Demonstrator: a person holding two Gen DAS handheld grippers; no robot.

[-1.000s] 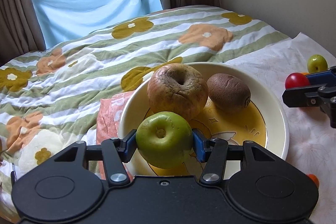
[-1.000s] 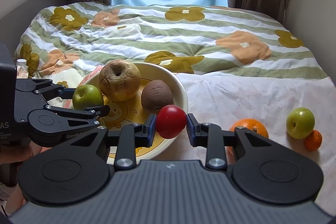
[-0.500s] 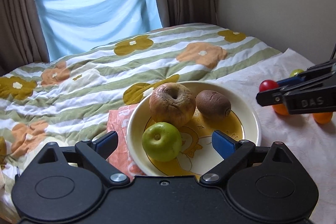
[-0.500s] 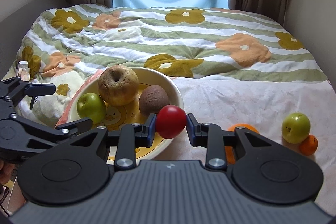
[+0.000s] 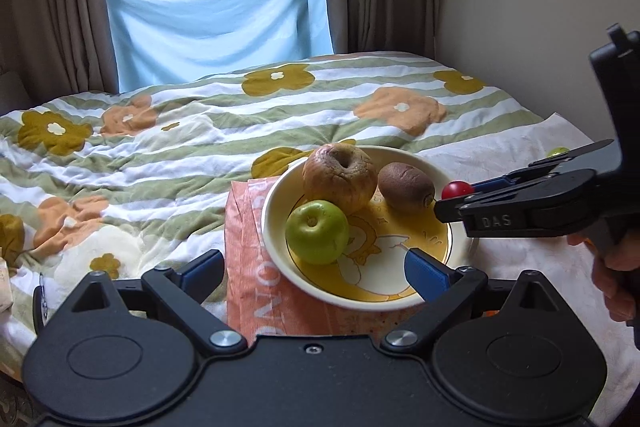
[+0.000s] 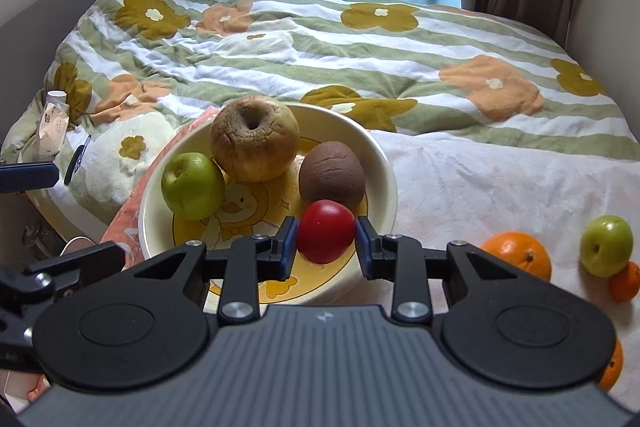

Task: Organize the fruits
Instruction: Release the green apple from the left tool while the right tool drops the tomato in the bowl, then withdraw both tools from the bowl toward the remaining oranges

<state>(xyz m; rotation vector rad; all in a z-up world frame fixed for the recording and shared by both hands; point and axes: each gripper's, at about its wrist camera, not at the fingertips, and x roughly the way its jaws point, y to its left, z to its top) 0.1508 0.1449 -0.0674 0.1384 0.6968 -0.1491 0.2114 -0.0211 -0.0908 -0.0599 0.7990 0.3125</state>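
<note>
A cream bowl with a yellow duck print sits on the bed. In it lie a green apple, a wrinkled brown apple and a kiwi. My left gripper stands open, pulled back from the bowl's near rim, with nothing between its fingers. My right gripper is shut on a small red fruit, held above the bowl's right side.
The bowl rests on an orange printed cloth over a flowered quilt. On the white sheet to the right lie an orange, another green apple and small oranges. A hand holds the right gripper.
My left gripper let go of the green apple in the bowl, opened wide and drew back and up. The right gripper with the red fruit moved over the bowl.
</note>
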